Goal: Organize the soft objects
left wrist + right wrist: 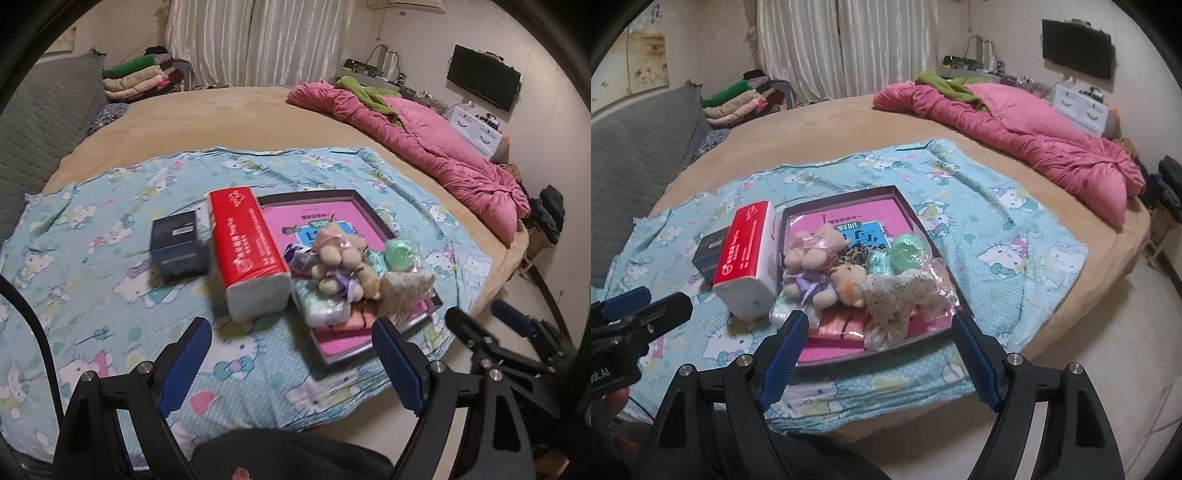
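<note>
Here, the left gripper (291, 332) hangs with its jaws spread wide, empty, the red tissue pack (246, 251) just ahead of its fingertips. The right gripper (881, 325) is equally wide and empty, plush toys (827, 266) heaped in the shallow box (846, 354) just beyond it.

You worked in soft, even indoor light, moderately dim and warm, with no single source visible; the closed curtains (258, 40) glowed only faintly. Shadows stayed weak, just a thin dark edge under the tissue pack (247, 254). Both fisheye views bent the bed (849, 122) into a curve and blackened the corners. In the left wrist view the plush toys (343, 254) were smeared by motion blur; the right wrist view looked slightly soft overall. The plastic wrap (934, 269) caught small glints.
</note>
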The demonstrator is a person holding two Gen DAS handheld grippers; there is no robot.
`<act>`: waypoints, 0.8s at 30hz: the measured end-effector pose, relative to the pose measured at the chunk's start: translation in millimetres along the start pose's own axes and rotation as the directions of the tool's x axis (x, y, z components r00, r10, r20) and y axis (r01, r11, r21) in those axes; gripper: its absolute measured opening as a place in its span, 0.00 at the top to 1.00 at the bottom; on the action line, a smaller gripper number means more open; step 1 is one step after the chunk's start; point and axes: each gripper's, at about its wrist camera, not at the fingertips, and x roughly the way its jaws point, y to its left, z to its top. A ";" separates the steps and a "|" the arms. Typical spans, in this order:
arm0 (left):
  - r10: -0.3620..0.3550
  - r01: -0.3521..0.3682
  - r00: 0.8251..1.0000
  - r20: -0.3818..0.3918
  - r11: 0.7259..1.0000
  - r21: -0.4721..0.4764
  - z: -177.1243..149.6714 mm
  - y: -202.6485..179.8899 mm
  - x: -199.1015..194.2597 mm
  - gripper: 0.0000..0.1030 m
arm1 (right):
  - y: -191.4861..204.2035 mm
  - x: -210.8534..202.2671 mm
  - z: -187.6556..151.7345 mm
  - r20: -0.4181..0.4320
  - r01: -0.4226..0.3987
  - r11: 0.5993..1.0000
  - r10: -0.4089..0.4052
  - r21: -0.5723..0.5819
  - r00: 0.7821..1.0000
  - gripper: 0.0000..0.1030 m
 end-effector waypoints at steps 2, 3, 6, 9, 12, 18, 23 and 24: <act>0.015 -0.015 1.000 -0.004 1.000 -0.009 -7.3 2.4 -5.3 0.14 | 2.3 -6.5 -2.0 0.005 -0.001 1.000 0.001 -0.001 1.000 0.22; 0.016 -0.017 1.000 -0.005 1.000 -0.016 -9.8 3.6 -7.0 0.14 | 5.3 -10.9 -3.7 0.003 -0.002 1.000 0.002 -0.001 1.000 0.22; 0.029 -0.030 0.999 -0.014 0.999 -0.031 -18.6 5.5 -12.8 0.14 | 13.7 -20.4 -8.4 0.004 -0.012 1.000 0.012 -0.011 1.000 0.22; 0.045 -0.046 0.999 -0.014 0.998 -0.047 -27.2 9.2 -19.8 0.14 | 24.0 -30.1 -14.3 0.005 -0.017 1.000 0.017 -0.025 1.000 0.21; 0.058 -0.059 0.998 -0.020 0.996 -0.062 -34.7 13.7 -26.3 0.14 | 29.9 -36.4 -19.8 -0.004 -0.031 0.998 0.031 -0.049 1.000 0.21; 0.082 -0.084 0.996 -0.032 0.993 -0.083 -48.4 19.1 -37.7 0.14 | 30.4 -35.7 -31.8 -0.049 -0.064 0.990 0.058 -0.127 0.997 0.21; 0.101 -0.104 0.994 -0.034 0.989 -0.102 -55.4 20.8 -43.9 0.14 | 22.6 -30.9 -42.3 -0.082 -0.075 0.990 0.066 -0.117 0.994 0.21; 0.101 -0.104 0.994 -0.033 0.989 -0.105 -56.3 20.4 -44.7 0.14 | 22.1 -29.9 -42.7 -0.090 -0.077 0.990 0.067 -0.115 0.994 0.21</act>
